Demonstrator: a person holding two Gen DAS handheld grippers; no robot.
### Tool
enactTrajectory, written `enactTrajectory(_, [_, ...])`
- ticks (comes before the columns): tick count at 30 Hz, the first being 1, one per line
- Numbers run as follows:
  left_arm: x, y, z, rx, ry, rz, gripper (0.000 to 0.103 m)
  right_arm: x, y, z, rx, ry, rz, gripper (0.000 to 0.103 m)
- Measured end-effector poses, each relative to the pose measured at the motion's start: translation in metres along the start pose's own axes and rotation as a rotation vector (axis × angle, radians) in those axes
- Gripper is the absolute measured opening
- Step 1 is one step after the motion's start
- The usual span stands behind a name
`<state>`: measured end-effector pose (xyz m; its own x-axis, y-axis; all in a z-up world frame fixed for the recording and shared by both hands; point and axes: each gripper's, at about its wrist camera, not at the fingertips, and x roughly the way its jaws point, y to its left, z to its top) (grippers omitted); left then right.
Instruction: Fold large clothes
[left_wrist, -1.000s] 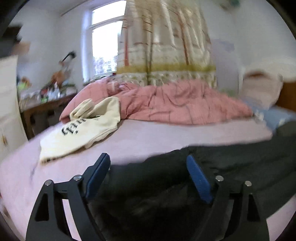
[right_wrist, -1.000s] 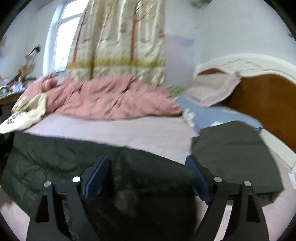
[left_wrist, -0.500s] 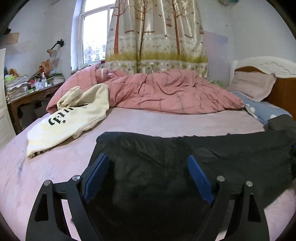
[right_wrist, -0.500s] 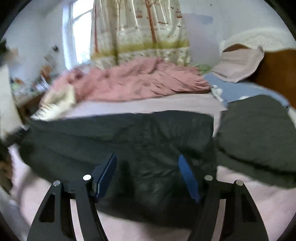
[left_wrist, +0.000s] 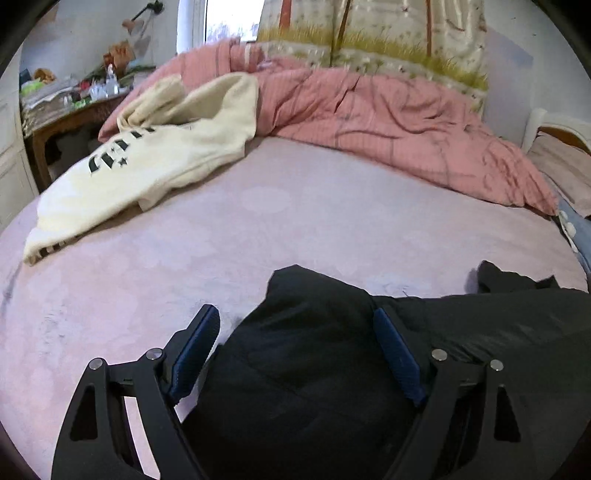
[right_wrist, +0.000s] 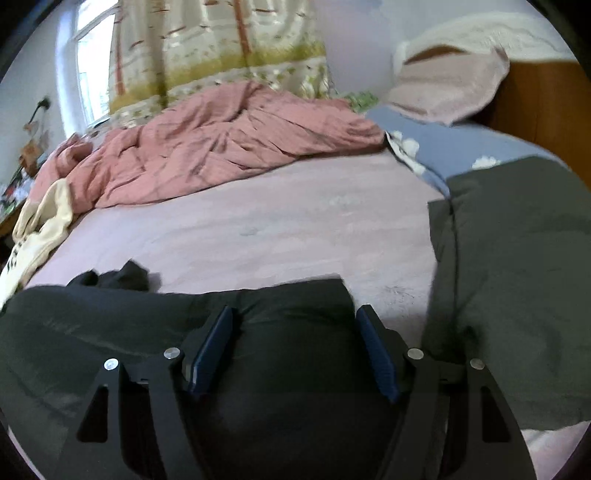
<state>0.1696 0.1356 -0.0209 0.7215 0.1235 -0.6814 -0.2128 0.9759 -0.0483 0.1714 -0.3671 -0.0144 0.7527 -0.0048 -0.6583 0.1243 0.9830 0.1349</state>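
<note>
A black padded garment (left_wrist: 480, 332) lies stretched across the near side of the pink bed (left_wrist: 295, 221). My left gripper (left_wrist: 293, 317) is open above the garment's left end: its right pad is over the fabric, while its left pad (left_wrist: 195, 347) hangs over bare sheet beside the edge. My right gripper (right_wrist: 295, 314) is at the right end of the garment (right_wrist: 110, 332). Its jaws stand narrower, and a thick fold of the fabric fills the gap and touches both pads. A small flap of the garment sticks up at the far edge.
A cream hoodie (left_wrist: 147, 173) with black lettering lies at the far left. A crumpled pink quilt (left_wrist: 369, 122) runs along the far side. A folded dark grey garment (right_wrist: 517, 277) rests at the right by the blue pillow and the wooden headboard (right_wrist: 546, 96). A cluttered desk (left_wrist: 66, 107) stands left.
Both grippers have moved forward and tilted down toward the bed. The right jaws have narrowed onto the black garment. The garment's far edge now sits closer to the fingertips, with more bare sheet beyond.
</note>
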Motion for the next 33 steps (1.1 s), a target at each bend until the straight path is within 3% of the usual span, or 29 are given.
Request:
enactTrajectory(4, [0.02, 0.001, 0.003, -0.046, 0.056, 0.06, 0.09, 0.027, -0.007, 0.001, 0.055, 0.091, 0.015, 0.083])
enactTrajectory(13, [0.035, 0.005, -0.001, -0.052, 0.12, 0.059, 0.094, 0.038, -0.002, -0.003, 0.038, 0.131, -0.042, 0.087])
enactTrajectory(15, [0.024, -0.001, 0.0, -0.015, 0.071, 0.081, 0.091, 0.038, -0.001, -0.002, 0.037, 0.135, -0.048, 0.087])
enactTrajectory(18, [-0.028, -0.013, -0.004, 0.068, -0.122, 0.086, 0.086, 0.017, -0.001, 0.002, 0.049, 0.105, -0.07, 0.085])
enactTrajectory(20, [-0.073, -0.02, -0.01, 0.099, -0.256, 0.031, 0.085, -0.012, 0.005, 0.003, 0.046, 0.045, -0.046, 0.085])
enactTrajectory(23, [-0.128, -0.038, -0.016, 0.14, -0.352, -0.107, 0.084, -0.066, 0.027, 0.005, 0.055, -0.046, 0.02, 0.085])
enactTrajectory(28, [-0.162, -0.073, -0.044, 0.106, -0.248, -0.396, 0.075, -0.111, 0.082, -0.007, -0.022, -0.046, 0.141, 0.085])
enactTrajectory(29, [-0.163, -0.081, -0.055, 0.101, -0.225, -0.417, 0.072, -0.117, 0.095, -0.015, -0.041, -0.039, 0.153, 0.079])
enactTrajectory(30, [-0.162, -0.09, -0.067, 0.109, -0.198, -0.429, 0.061, -0.122, 0.106, -0.024, -0.055, -0.043, 0.181, 0.069])
enactTrajectory(31, [-0.16, -0.098, -0.078, 0.124, -0.181, -0.441, 0.048, -0.124, 0.111, -0.029, -0.056, -0.046, 0.226, 0.05])
enactTrajectory(33, [-0.156, -0.112, -0.093, 0.186, -0.167, -0.468, 0.039, -0.122, 0.117, -0.045, -0.017, -0.011, 0.348, 0.041])
